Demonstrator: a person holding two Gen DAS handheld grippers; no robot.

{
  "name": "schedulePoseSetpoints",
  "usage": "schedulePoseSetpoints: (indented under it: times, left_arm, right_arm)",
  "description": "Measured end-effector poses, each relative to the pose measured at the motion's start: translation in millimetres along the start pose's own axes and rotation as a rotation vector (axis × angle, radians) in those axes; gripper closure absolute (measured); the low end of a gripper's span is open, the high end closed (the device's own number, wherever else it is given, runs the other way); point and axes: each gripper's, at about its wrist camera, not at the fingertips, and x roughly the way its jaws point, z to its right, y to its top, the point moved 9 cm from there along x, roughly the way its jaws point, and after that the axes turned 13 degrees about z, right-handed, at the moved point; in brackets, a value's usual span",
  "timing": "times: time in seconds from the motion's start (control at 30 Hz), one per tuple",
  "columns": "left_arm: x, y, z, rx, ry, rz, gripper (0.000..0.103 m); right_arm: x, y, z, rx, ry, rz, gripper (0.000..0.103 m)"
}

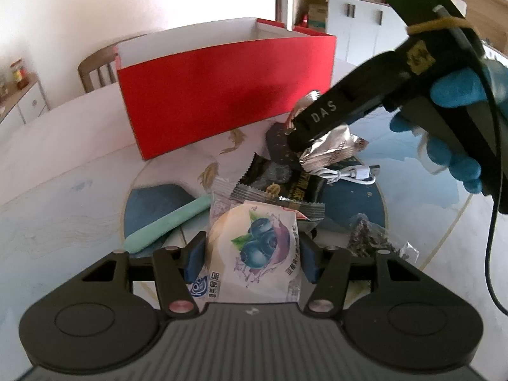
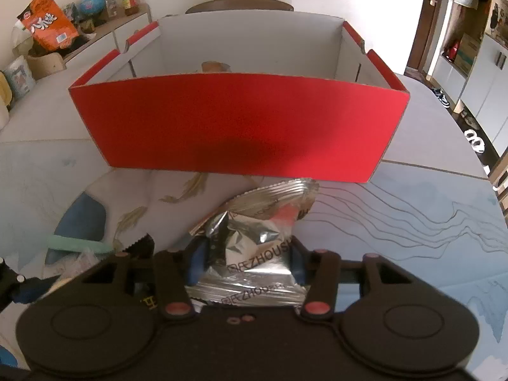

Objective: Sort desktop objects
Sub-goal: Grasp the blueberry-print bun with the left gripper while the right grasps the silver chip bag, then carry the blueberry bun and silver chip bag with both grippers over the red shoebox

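Observation:
My left gripper (image 1: 252, 255) is shut on a white blueberry snack packet (image 1: 257, 254), held just above the table. My right gripper (image 2: 246, 258) is shut on a silver foil packet (image 2: 257, 235), which also shows in the left wrist view (image 1: 330, 147) under the right gripper's body (image 1: 365, 101). A red open cardboard box (image 2: 238, 127) stands just beyond both grippers; it also shows in the left wrist view (image 1: 222, 95). One brownish item (image 2: 216, 66) lies inside it. A black snack packet (image 1: 279, 184), a mint green case (image 1: 168, 225) and a white cable (image 1: 352, 174) lie on the table.
A clear bag of dark bits (image 1: 374, 238) lies right of the left gripper. A wooden chair (image 1: 95, 70) stands behind the box. A sideboard (image 2: 95, 31) with jars and an orange bag (image 2: 47, 22) is at the far left. The table edge (image 2: 476, 146) curves at the right.

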Motion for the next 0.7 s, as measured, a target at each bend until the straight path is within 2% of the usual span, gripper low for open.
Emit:
schedulePoseSetpoints:
  times: [0.43,0.7]
  left_arm:
    - [-7.8,8.6,-10.2,-0.058,0.021,-0.002,0.047]
    - [-15.1,18.4,-7.6,-0.053,0.03,0.006,0.048]
  right_arm:
    - [-13.8,9.0,5.6,-0.007,-0.005,0.014,0.053]
    - [-25.9,16.0,8.9,-0.006,0.011,0.026,0.053]
